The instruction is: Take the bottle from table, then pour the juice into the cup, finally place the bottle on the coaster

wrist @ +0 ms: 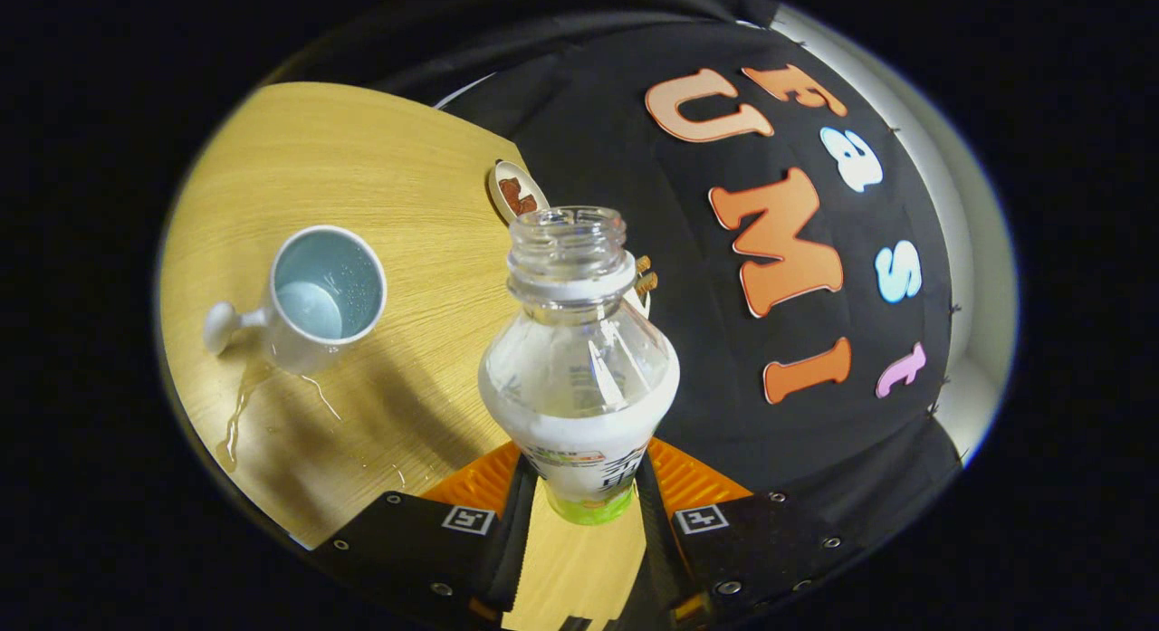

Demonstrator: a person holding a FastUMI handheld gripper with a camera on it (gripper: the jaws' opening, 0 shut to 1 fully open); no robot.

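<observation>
— One surface: light wood-grain table (362,160), view tilted, black cloth booth wall (724,359) beyond it, pale curved panel (960,251) past that. Wet?
— Yes, spilled clear liquid (237,414) streaks the table at about 6–7 o'clock from the cup, touching its base.
— Containers?
— White cup (312,301), handle at its 9 o'clock, a little pale liquid at the bottom, droplets on the inner wall. Sits at 9–10 o'clock from the bottle, apart from it.
— Bottle?
— Clear plastic juice bottle (579,359), cap off, mouth open, white neck ring, label near the base. Level inside: cannot tell.
— Coaster?
— Small round coaster (516,192) with a brown figure, at 11 o'clock just beyond the bottle mouth, partly hidden by it.
— Gripper?
— Gripper (584,500) fingers pinch the bottle's lower body, one pressing each side, partway closed around it.
</observation>
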